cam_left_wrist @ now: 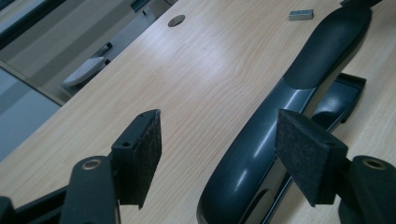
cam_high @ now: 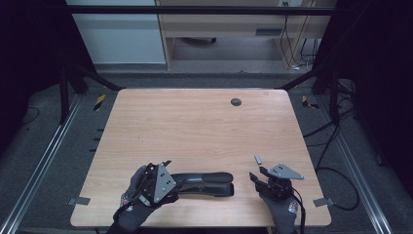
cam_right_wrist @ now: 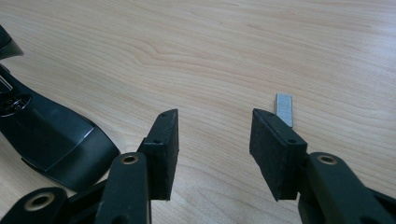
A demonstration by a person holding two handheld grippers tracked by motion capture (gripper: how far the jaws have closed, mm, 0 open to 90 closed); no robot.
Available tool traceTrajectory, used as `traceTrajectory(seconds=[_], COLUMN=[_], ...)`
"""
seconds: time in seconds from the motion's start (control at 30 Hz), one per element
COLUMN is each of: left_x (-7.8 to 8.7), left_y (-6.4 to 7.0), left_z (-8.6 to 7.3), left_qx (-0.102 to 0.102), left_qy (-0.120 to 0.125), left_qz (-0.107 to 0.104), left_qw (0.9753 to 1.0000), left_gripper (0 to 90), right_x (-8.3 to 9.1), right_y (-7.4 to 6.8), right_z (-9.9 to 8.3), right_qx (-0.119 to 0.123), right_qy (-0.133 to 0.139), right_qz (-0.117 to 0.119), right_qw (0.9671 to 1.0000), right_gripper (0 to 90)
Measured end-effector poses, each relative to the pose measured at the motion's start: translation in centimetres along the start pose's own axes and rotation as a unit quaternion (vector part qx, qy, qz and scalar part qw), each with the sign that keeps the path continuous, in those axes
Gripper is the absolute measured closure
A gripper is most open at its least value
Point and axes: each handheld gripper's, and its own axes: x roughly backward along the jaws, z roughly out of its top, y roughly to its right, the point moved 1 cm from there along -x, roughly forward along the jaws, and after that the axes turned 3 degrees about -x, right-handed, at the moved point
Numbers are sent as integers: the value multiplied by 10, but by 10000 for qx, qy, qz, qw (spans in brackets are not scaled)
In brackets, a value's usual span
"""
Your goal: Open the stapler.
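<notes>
A black stapler lies on its base near the front of the wooden table, pointing right. My left gripper is at its left end. In the left gripper view that gripper stands open, with the stapler's rear end between the pads, closer to the right pad. A small grey strip of staples lies right of the stapler. My right gripper sits just in front of it, and in its own view it is open, with the strip just beyond the right pad.
A round cable hole is set in the table near its far edge. Black frame bars and cables run along the floor on both sides. The table's front edge is close behind both hands.
</notes>
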Motion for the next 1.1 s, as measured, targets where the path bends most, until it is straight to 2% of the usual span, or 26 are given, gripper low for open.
traceTrajectory(seconds=[0.27, 0.47, 0.6, 0.83, 1.1], left_x=[4, 1, -1, -9, -15], left_y=[10, 19, 22, 32, 42], left_z=[7, 11, 12, 16, 22], left_qx=[-221, -439, -507, -747, -1008], left_qy=[25, -49, -83, -208, -303], left_qz=[16, -9, -49, -80, -8], left_qw=[9998, 9990, 9987, 9970, 9944], left_gripper=[292, 284, 282, 276, 274], right_x=[1, 2, 1, 2, 2], right_y=[0, -1, -1, 0, -1], right_z=[0, 0, 0, 0, 0], right_qx=[-13, -6, 16, 10, -28], right_qy=[-1, -2, 4, 19, 18], right_qz=[41, 69, 72, 67, 103], right_qw=[10000, 10000, 10000, 10000, 9999], right_gripper=[551, 554, 558, 570, 598])
